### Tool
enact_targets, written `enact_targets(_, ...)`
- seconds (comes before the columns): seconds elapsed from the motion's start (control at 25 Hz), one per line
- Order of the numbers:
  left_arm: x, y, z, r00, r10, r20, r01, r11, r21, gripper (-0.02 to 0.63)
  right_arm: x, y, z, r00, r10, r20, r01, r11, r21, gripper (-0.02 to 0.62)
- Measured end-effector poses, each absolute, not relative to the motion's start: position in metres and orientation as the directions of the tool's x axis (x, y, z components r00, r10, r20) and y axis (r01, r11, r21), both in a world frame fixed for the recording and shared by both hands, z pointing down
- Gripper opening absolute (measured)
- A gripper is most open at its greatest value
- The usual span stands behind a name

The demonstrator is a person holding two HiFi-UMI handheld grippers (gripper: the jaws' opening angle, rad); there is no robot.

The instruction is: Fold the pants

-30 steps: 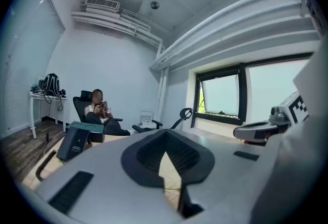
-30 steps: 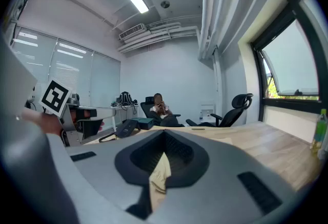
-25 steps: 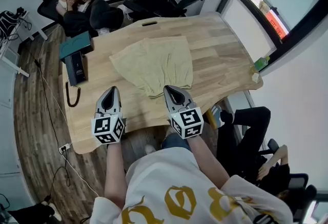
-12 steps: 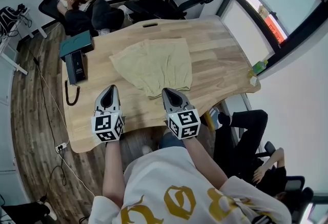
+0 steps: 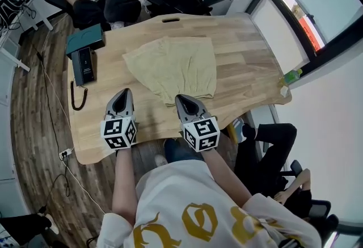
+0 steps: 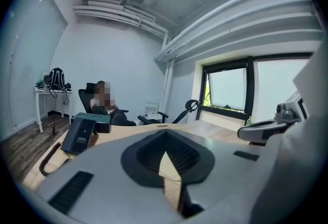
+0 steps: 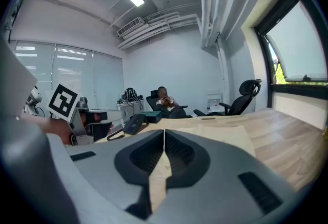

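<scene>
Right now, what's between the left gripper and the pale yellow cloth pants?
Just bare wooden table between left gripper and pants, shown in the head view.

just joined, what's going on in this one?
A person holds a gripper in each hand above the near edge of a wooden table. Beige pants lie flat in the middle of it and look partly folded. The left gripper and the right gripper are both shut, with nothing between their jaws. The right one is at the pants' near end, the left over bare wood beside them.
</scene>
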State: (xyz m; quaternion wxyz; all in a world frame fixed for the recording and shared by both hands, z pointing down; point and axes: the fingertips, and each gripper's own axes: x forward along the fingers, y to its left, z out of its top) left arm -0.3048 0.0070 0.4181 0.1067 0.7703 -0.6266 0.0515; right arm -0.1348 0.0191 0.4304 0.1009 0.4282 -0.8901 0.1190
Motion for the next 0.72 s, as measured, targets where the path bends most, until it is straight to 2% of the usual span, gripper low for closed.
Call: enact_targets(0.72,-0.331,-0.060,0.472,0.165,-0.931,0.327,-0.982,-0.124,0.143,0.008,-0.163,-0.025,0.479,-0.687,-0.622,0.377,-0.714,0.675,-0.188,0.008)
